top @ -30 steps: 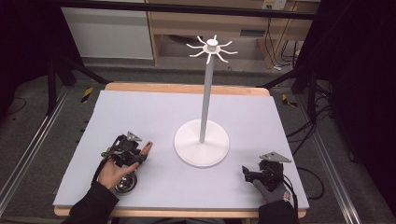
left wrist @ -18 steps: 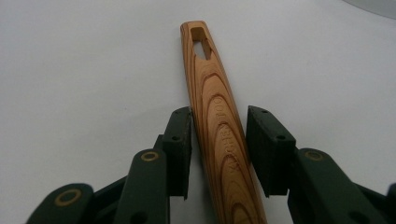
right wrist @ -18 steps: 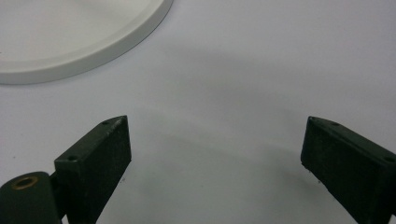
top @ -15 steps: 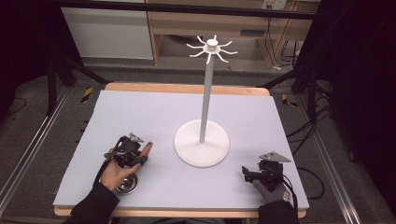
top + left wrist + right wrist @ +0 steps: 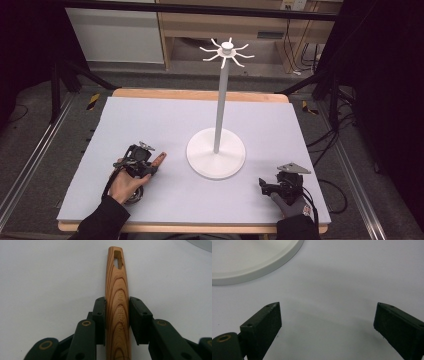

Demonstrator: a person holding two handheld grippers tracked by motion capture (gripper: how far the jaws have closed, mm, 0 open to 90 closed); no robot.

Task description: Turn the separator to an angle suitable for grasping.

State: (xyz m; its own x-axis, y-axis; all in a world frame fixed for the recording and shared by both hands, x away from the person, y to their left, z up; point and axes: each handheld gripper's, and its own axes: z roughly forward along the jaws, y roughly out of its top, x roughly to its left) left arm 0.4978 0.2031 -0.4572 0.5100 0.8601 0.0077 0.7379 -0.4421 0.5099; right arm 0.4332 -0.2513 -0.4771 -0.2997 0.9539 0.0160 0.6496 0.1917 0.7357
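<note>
High view: the left tongs (image 5: pixel 152 165), held in the person's left hand (image 5: pixel 125 182), rest low on the near left part of the pale blue surface (image 5: pixel 150 120), and a wooden handle (image 5: pixel 159 160) juts from between their jaws toward the white stand (image 5: pixel 216 152); the handle's tip lies near the rim of the stand's round base without touching it. The stand's thin post rises from the middle of the base to a crown of short hooks (image 5: pixel 227 50). The right tongs (image 5: pixel 264 186), carried by a gloved right hand (image 5: pixel 292 205), sit at the near right part of the surface, well apart from the handle and on the other side of the base. Left gripper view: the wooden handle (image 5: pixel 117 302) runs straight up the middle between the two black jaws, its grain and a stamped line of lettering facing the camera and a slotted hanging hole near its far end. The jaws have just been closing; both pads press on the handle's flanks, so the left tongs (image 5: pixel 117 315) are pinching it, with its far part reaching well beyond the jaw tips over the bare surface (image 5: pixel 50 277). Right gripper view: the right tongs (image 5: pixel 327 320) stand spread wide with nothing but surface (image 5: pixel 352 277) between them; an arc of the stand's base (image 5: pixel 249 265) lies at the upper left, apart from both jaws.
</note>
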